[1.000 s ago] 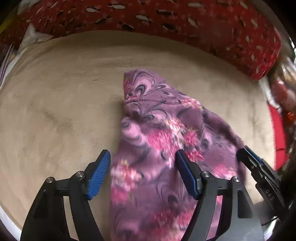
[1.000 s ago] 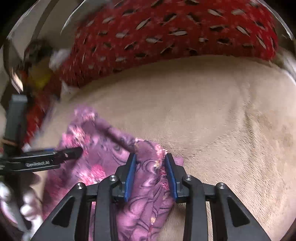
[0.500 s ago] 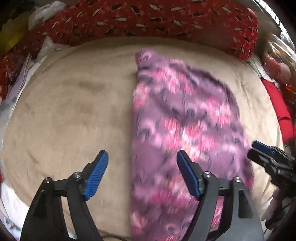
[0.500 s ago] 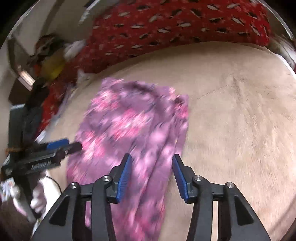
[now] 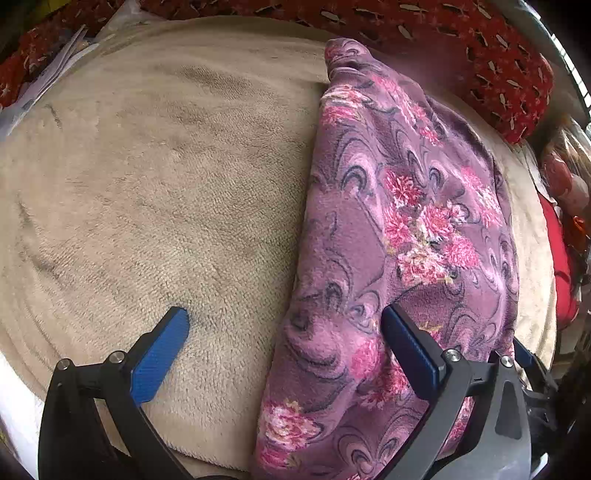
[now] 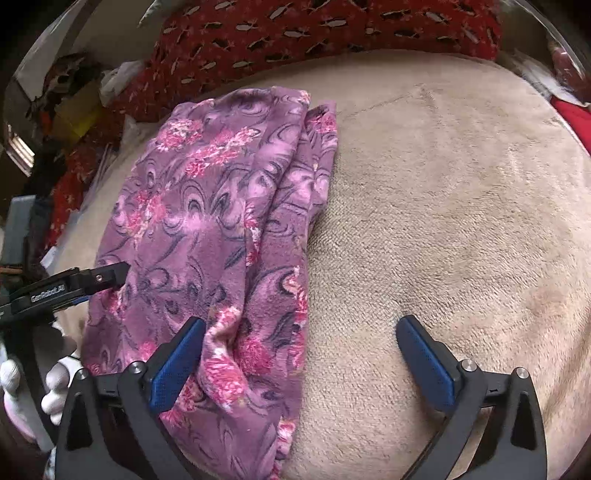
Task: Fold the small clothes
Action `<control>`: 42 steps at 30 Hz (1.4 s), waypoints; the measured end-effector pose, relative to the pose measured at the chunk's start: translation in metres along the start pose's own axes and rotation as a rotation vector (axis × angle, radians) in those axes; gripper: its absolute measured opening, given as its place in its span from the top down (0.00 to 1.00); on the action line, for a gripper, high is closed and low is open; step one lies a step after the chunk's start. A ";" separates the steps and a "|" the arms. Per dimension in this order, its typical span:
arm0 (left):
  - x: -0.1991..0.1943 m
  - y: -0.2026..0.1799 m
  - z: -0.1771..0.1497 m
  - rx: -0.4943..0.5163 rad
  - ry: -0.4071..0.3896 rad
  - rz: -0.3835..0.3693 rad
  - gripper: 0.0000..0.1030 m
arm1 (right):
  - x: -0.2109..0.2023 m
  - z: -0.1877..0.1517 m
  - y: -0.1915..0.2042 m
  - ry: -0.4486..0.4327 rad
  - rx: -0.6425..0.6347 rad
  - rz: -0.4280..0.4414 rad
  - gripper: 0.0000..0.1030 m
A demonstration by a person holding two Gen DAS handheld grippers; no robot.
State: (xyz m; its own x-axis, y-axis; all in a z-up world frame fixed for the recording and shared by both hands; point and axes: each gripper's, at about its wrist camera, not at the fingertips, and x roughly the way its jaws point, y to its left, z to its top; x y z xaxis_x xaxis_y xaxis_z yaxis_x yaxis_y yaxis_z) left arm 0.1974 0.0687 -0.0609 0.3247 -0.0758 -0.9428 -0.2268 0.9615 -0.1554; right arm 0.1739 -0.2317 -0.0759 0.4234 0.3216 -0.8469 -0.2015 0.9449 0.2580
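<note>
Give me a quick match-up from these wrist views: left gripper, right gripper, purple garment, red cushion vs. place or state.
Things:
1. left gripper
2. right gripper
3. purple floral garment
4. red patterned cushion

States:
A. lies flat on the beige blanket
B. open, over the garment's left edge
C. along the blanket's far edge
D. open, over the garment's right edge

Pairs: 1-B, 2-D, 3-A, 4-C

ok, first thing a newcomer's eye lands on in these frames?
The purple flowered cloth, lying in a long folded strip on the beige blanket. Next, the blue-tipped left tongs and right tongs, both open, each straddling one long edge of the cloth. Behind runs a red patterned cushion.
</note>
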 end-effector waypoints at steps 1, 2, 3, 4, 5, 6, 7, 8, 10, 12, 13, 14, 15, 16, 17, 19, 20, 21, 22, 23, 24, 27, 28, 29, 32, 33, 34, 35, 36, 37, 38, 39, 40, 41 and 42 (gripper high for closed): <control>0.000 0.001 0.000 0.002 0.000 -0.004 0.00 | -0.001 -0.001 0.000 -0.013 0.016 0.000 0.00; 0.001 0.002 -0.004 0.003 0.000 -0.007 0.00 | -0.001 -0.004 0.001 -0.020 0.026 0.001 0.00; 0.001 0.002 -0.006 0.004 -0.003 -0.010 0.00 | -0.001 -0.002 -0.002 -0.025 0.037 0.003 0.00; 0.002 0.001 -0.007 0.004 -0.005 -0.011 0.00 | -0.001 -0.002 -0.003 -0.028 0.044 0.002 0.00; 0.000 0.000 -0.005 0.006 -0.009 -0.011 0.00 | -0.001 -0.002 -0.002 -0.027 0.047 -0.003 0.00; -0.001 0.000 -0.006 0.007 -0.015 -0.013 0.00 | -0.002 -0.003 -0.003 -0.023 0.048 -0.006 0.00; 0.001 0.000 -0.005 0.006 -0.018 -0.014 0.00 | -0.003 -0.003 -0.003 -0.016 0.048 -0.009 0.00; 0.000 0.001 -0.007 0.008 -0.020 -0.017 0.00 | -0.004 -0.004 -0.004 -0.002 0.046 -0.011 0.00; -0.004 0.001 -0.010 0.013 -0.015 -0.022 0.00 | -0.008 -0.008 -0.003 0.032 0.042 -0.017 0.00; -0.011 0.004 -0.015 0.013 -0.008 -0.024 0.00 | -0.010 -0.012 -0.001 0.066 0.040 -0.036 0.00; -0.016 0.005 -0.017 0.014 -0.006 -0.026 0.00 | -0.012 -0.014 -0.001 0.079 0.037 -0.049 0.00; -0.021 0.006 -0.018 0.022 -0.008 -0.027 0.00 | -0.015 -0.017 -0.001 0.092 0.035 -0.069 0.00; -0.028 0.006 -0.023 0.037 -0.022 -0.021 0.00 | -0.020 -0.020 -0.002 0.098 0.038 -0.093 0.00; -0.034 0.007 -0.027 0.053 -0.037 -0.007 0.00 | -0.026 -0.024 -0.004 0.098 0.053 -0.119 0.00; -0.043 0.007 -0.034 0.080 -0.063 0.014 0.00 | -0.031 -0.026 -0.005 0.094 0.066 -0.134 0.00; -0.056 0.008 -0.047 0.112 -0.100 0.042 0.00 | -0.049 -0.034 -0.007 0.057 0.084 -0.165 0.00; -0.060 0.009 -0.053 0.122 -0.113 0.051 0.00 | -0.056 -0.037 -0.006 0.038 0.083 -0.177 0.00; -0.065 0.010 -0.060 0.133 -0.124 0.061 0.00 | -0.066 -0.040 -0.003 0.010 0.074 -0.191 0.00; -0.069 0.011 -0.066 0.142 -0.131 0.069 0.00 | -0.075 -0.044 0.001 -0.021 0.062 -0.203 0.00; -0.072 0.012 -0.071 0.147 -0.135 0.075 0.00 | -0.086 -0.048 0.006 -0.055 0.046 -0.217 0.00; -0.076 0.011 -0.076 0.155 -0.141 0.081 0.00 | -0.092 -0.050 0.010 -0.074 0.035 -0.227 0.00; -0.083 0.009 -0.086 0.180 -0.162 0.104 0.00 | -0.114 -0.057 0.024 -0.148 -0.021 -0.264 0.00; -0.083 0.008 -0.087 0.190 -0.164 0.109 0.00 | -0.118 -0.057 0.027 -0.163 -0.038 -0.273 0.00; -0.084 0.006 -0.089 0.199 -0.165 0.115 0.00 | -0.122 -0.058 0.030 -0.176 -0.056 -0.282 0.00; -0.088 0.002 -0.090 0.221 -0.176 0.123 0.00 | -0.130 -0.060 0.037 -0.207 -0.082 -0.291 0.00; -0.091 0.002 -0.093 0.222 -0.181 0.125 0.00 | -0.131 -0.059 0.037 -0.213 -0.089 -0.294 0.00; -0.092 0.002 -0.092 0.224 -0.184 0.127 0.00 | -0.131 -0.059 0.038 -0.219 -0.094 -0.299 0.00; -0.093 0.001 -0.093 0.224 -0.186 0.127 0.00 | -0.133 -0.060 0.039 -0.225 -0.099 -0.306 0.00; -0.093 0.001 -0.093 0.223 -0.189 0.126 0.00 | -0.129 -0.056 0.040 -0.225 -0.105 -0.306 0.00; -0.094 0.000 -0.093 0.220 -0.192 0.128 0.00 | -0.128 -0.054 0.041 -0.226 -0.111 -0.306 0.00; -0.095 0.000 -0.093 0.218 -0.194 0.129 0.00 | -0.129 -0.055 0.042 -0.229 -0.114 -0.307 0.00; -0.096 0.000 -0.094 0.215 -0.196 0.129 0.00 | -0.129 -0.054 0.044 -0.235 -0.117 -0.310 0.00; -0.097 0.000 -0.095 0.211 -0.198 0.130 0.00 | -0.129 -0.054 0.046 -0.239 -0.121 -0.312 0.00; -0.098 0.000 -0.095 0.208 -0.200 0.132 0.00 | -0.130 -0.053 0.046 -0.243 -0.124 -0.310 0.00; -0.099 -0.001 -0.096 0.204 -0.202 0.136 0.00 | -0.130 -0.053 0.047 -0.246 -0.124 -0.309 0.00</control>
State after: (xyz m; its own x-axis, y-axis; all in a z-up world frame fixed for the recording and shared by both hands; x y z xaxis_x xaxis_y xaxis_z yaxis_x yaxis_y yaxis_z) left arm 0.0778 0.0500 0.0040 0.4847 0.0919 -0.8698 -0.0985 0.9939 0.0501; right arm 0.0625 -0.2326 0.0215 0.6760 0.0432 -0.7356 -0.1303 0.9896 -0.0616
